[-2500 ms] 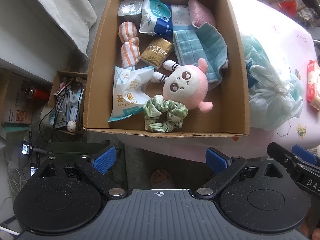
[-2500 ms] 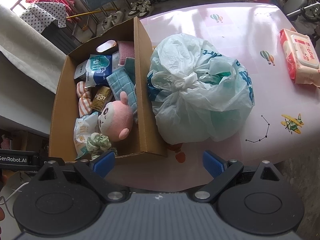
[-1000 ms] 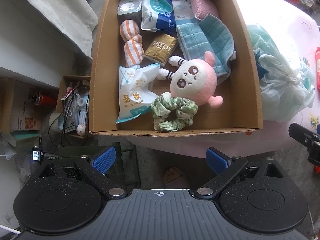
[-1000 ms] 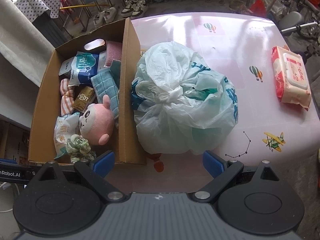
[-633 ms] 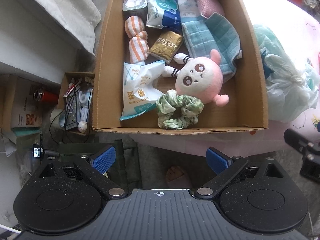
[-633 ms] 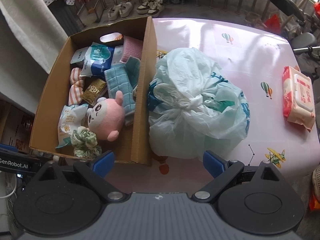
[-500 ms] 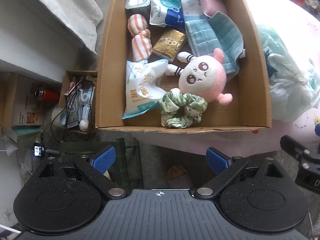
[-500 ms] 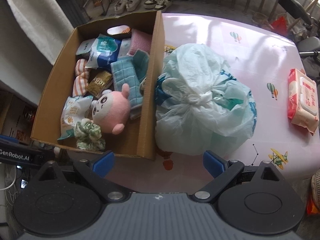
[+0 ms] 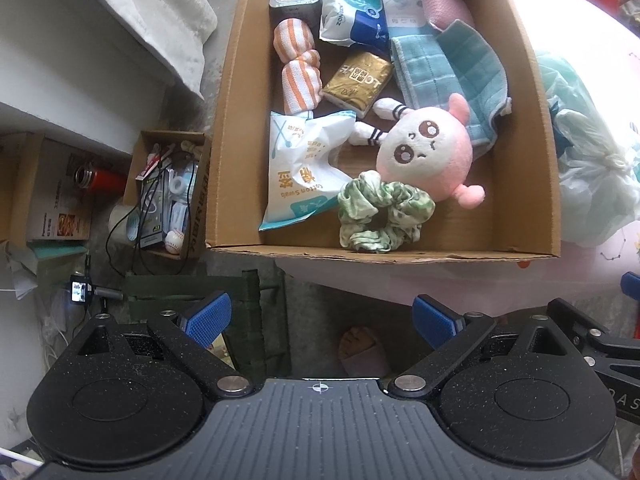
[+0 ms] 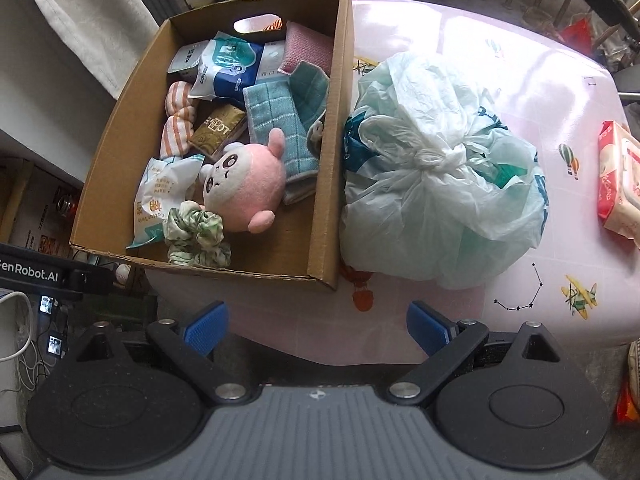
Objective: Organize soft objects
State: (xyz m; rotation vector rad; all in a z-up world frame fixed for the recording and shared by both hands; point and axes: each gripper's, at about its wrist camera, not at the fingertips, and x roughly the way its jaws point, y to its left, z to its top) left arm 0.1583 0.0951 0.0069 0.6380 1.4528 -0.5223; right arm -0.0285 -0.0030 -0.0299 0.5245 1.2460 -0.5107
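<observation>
A cardboard box [image 9: 228, 128] [image 10: 320, 216] on the pink table holds a pink plush toy [image 9: 426, 158] [image 10: 244, 182], a green scrunchie [image 9: 380, 216] [image 10: 198, 236], a cotton swab pack [image 9: 298, 168], a teal cloth [image 9: 444, 72] [image 10: 276, 128], an orange striped sock [image 9: 298, 68], a gold tissue pack [image 9: 358, 80] and a blue tissue pack [image 9: 354, 12]. A tied plastic bag [image 10: 436, 184] lies right of the box. My left gripper [image 9: 322, 316] is open and empty, in front of the box. My right gripper [image 10: 318, 328] is open and empty at the table's near edge.
A wet wipes pack [image 10: 618, 184] lies at the table's right edge. On the floor left of the table stands a small box of clutter [image 9: 168, 188]. A foot [image 9: 360, 344] shows below the table edge. The other gripper's body [image 10: 36, 274] shows at left.
Both grippers have drifted: the box has shifted a little right in both views. Both grippers stay open and empty. The objects in the box have not moved.
</observation>
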